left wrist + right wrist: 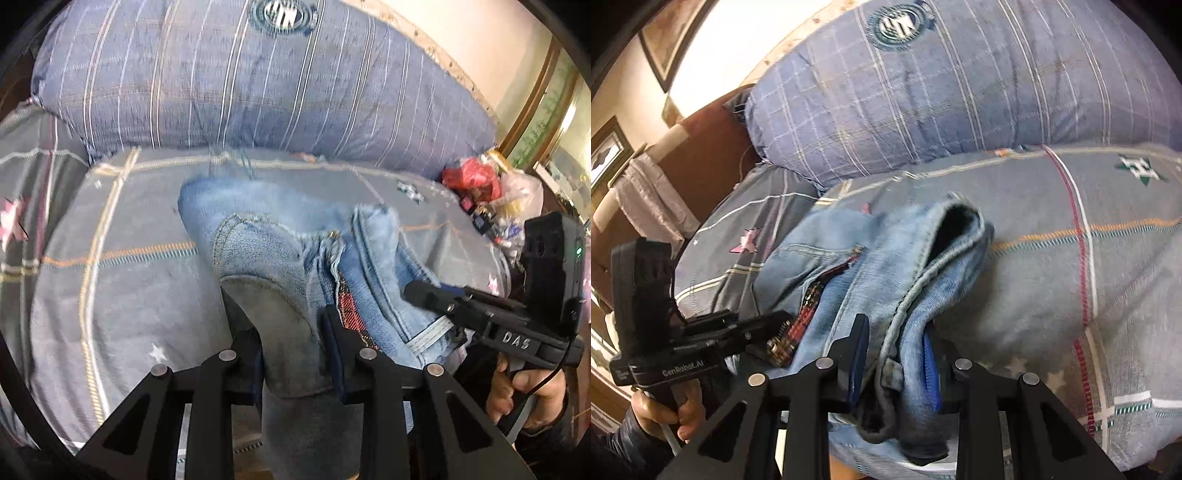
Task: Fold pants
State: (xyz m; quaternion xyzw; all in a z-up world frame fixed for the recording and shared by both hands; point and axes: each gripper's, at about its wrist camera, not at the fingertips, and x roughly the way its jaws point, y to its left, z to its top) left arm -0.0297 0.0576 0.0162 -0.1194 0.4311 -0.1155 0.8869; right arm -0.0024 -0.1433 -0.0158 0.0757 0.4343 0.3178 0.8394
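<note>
Left wrist view: left gripper [291,332] jaws are clamped on the blue jeans [280,251] bunched on the bed [122,280]. Right gripper [897,362] jaws pinch the waistband. Denim is heavy, limp and non-slippery; grip seams or the waistband.

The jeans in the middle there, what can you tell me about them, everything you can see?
The jeans are light blue, faded denim with pale stitched seams and a red plaid lining showing inside. They lie bunched and partly folded on the grey checked bedcover, in front of a blue striped pillow. The left gripper and the right gripper each pinch a fold of the fabric.
</note>
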